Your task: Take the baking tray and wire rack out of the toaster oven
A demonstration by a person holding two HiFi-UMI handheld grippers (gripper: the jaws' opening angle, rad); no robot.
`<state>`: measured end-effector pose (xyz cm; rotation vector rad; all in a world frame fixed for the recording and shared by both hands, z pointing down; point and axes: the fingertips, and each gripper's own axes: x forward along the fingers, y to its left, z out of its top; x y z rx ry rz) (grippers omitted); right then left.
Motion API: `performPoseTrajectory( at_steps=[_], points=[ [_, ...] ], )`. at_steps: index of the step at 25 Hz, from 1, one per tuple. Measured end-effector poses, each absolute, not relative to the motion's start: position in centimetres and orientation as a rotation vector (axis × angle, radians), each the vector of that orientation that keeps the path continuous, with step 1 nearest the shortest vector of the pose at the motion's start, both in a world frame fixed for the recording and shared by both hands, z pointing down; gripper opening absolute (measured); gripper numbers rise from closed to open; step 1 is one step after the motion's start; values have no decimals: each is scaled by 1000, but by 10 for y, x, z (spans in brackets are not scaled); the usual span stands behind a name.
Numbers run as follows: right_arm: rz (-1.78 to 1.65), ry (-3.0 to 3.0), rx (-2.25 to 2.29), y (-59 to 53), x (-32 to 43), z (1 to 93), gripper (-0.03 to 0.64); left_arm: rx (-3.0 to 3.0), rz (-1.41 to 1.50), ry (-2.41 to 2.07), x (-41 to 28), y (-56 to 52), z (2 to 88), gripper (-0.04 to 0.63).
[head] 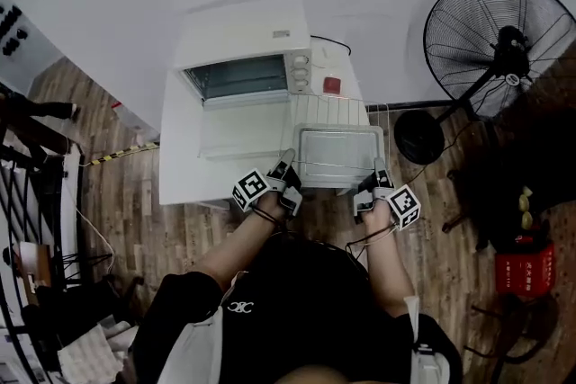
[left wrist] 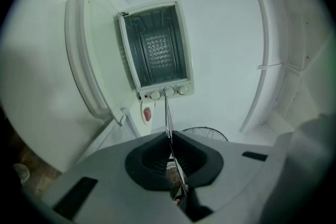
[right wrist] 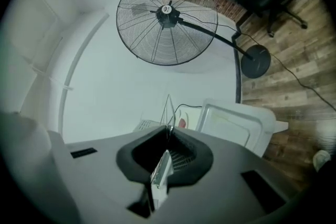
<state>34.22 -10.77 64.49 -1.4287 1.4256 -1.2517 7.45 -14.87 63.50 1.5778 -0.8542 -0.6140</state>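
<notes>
The baking tray [head: 337, 156] lies on the wire rack [head: 333, 108], both outside the white toaster oven [head: 247, 72] and over the table's right part. My left gripper [head: 286, 180] is shut on their near left corner and my right gripper [head: 371, 189] is shut on the near right corner. In the left gripper view the left gripper [left wrist: 170, 139] pinches the stack edge-on, and a rack wire [left wrist: 168, 113] runs toward the oven [left wrist: 157, 50], whose cavity looks empty. In the right gripper view the right gripper [right wrist: 167, 136] clamps the tray's metal rim [right wrist: 160, 170].
The oven door [head: 238, 130] hangs open over the white table [head: 180, 157]. A black standing fan [head: 499, 49] is at the right on the wooden floor, a red container [head: 525, 270] near it. A wall runs behind the oven.
</notes>
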Motion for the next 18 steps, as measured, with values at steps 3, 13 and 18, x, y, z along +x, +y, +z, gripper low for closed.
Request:
performPoseTrajectory(
  at_steps=[3,13,18],
  points=[
    [-1245,1389,-1460,-97,360,650,6,1586,-571,-833,94,-142,641,18],
    [-1299,1344,-1565,-81,385,681,8,1599,-377,-856,120,-128,673,18],
    [-1339,1345,-1609,-78,388,700,9,1576,-340,-859,122,-118,690,20]
  ],
)
